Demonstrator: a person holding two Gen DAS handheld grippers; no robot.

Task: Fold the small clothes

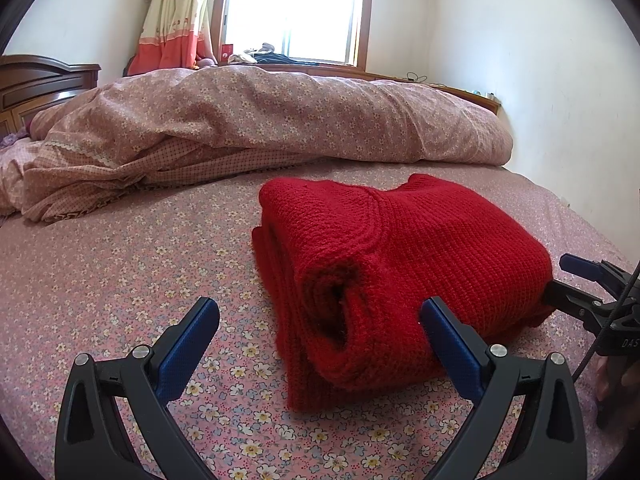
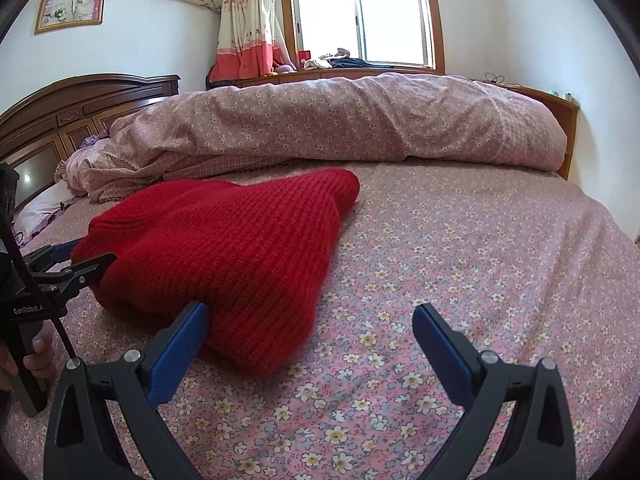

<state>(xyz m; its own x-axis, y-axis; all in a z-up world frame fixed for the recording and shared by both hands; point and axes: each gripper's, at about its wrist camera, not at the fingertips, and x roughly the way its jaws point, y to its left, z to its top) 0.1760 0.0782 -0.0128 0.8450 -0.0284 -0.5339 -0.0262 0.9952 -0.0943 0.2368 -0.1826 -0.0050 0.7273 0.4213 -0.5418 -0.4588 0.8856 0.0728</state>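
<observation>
both grippers, left gripper and right gripper, gape empty beside the folded red knitted sweater, seemingly squaring its edges on the floral bedsheet

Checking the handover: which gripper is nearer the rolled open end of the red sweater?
Left. The left gripper faces the rolled end of the red sweater; the right gripper sits at the opposite side.
</observation>
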